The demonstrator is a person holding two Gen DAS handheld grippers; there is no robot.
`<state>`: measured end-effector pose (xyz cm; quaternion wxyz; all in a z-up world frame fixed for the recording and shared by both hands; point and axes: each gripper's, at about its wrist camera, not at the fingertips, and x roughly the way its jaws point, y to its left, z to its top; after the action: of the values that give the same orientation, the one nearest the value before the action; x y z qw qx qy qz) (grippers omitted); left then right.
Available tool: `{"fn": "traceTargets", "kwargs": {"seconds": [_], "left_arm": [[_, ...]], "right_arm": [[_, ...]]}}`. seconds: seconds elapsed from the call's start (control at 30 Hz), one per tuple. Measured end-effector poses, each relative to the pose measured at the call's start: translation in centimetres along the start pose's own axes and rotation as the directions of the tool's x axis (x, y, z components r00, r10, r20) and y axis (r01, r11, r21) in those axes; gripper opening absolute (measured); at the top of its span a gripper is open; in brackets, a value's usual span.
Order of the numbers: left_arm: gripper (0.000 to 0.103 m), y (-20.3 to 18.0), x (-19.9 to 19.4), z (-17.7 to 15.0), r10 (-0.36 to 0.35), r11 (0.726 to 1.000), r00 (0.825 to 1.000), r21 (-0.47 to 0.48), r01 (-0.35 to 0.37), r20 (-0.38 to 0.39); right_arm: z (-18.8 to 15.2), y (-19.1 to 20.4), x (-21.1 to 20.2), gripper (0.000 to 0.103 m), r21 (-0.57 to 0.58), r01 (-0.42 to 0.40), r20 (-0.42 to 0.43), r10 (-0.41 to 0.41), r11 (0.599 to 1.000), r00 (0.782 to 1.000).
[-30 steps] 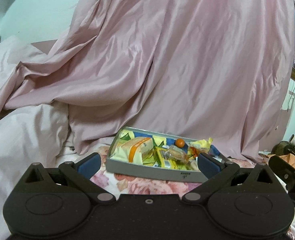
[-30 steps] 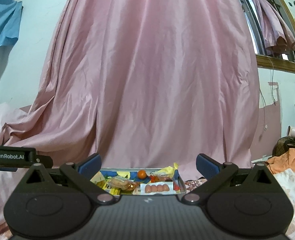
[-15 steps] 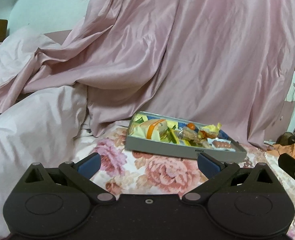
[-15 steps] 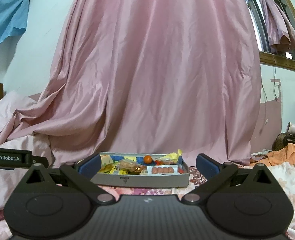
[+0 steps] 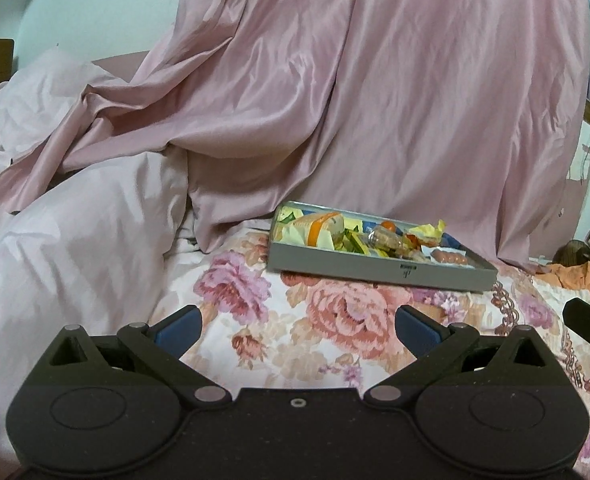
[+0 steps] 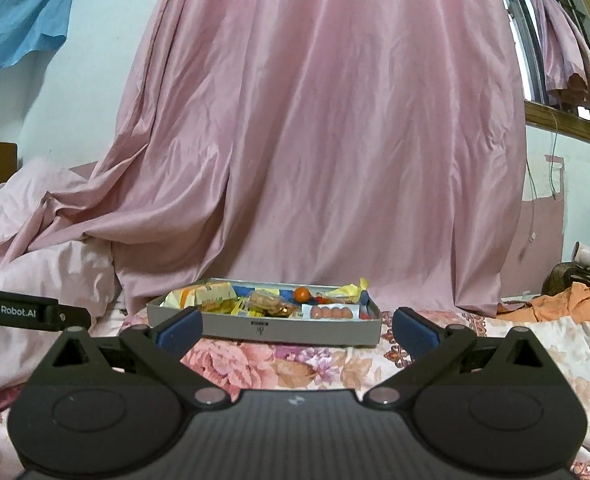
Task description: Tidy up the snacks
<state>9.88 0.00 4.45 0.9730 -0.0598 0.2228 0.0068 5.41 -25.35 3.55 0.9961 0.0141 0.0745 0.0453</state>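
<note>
Bedroom, pink curtain (image 6: 315,140) behind, floral bedspread (image 5: 335,320) underfoot. We see grey tray (image 6: 263,326) at curtain's foot, snacks heaped inside: big yellow packet (image 5: 319,228) at tray's left end, sausage pack (image 6: 331,312) at right end, small orange ball (image 6: 302,293) toward back. Left gripper (image 5: 297,322) and right gripper (image 6: 297,320) both spread wide, empty, short of tray. We judge packets light, crinkly, slippery, crushable; pinch packet at sealed edge, gently.
</note>
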Motion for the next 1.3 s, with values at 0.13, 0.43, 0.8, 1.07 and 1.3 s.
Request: {"fn": "traceTargets", "kwargs": {"seconds": [0.13,0.43,0.8,1.07,1.3], "left_arm": [[0.102,0.3,-0.7,-0.7,-0.001,1.0,1.0,0.003,0.001,-0.009],[0.102,0.9,-1.8,-2.1,0.002,1.0,0.999,0.009,-0.002,-0.033],[0.102,1.3,-2.5,-3.8,0.002,1.0,0.997,0.028,0.0,-0.073],[0.102,1.8,-2.8,-4.6,-0.007,1.0,0.995,0.016,0.008,-0.096],[0.102,2.3,-3.2,-5.5,-0.02,1.0,0.992,-0.009,0.019,-0.122]], "right_arm": [[-0.3,0.4,-0.6,0.103,-0.007,-0.006,-0.012,0.005,1.0,1.0],[-0.8,1.1,-2.2,0.103,-0.013,0.02,-0.021,-0.02,1.0,1.0],[-1.7,1.7,-3.5,0.103,-0.021,0.022,-0.054,-0.023,1.0,0.998],[-2.3,2.6,-3.9,0.103,-0.042,0.007,-0.086,-0.011,0.999,0.996],[-2.8,3.0,-4.0,0.103,-0.025,-0.014,-0.133,0.011,1.0,0.991]]}}
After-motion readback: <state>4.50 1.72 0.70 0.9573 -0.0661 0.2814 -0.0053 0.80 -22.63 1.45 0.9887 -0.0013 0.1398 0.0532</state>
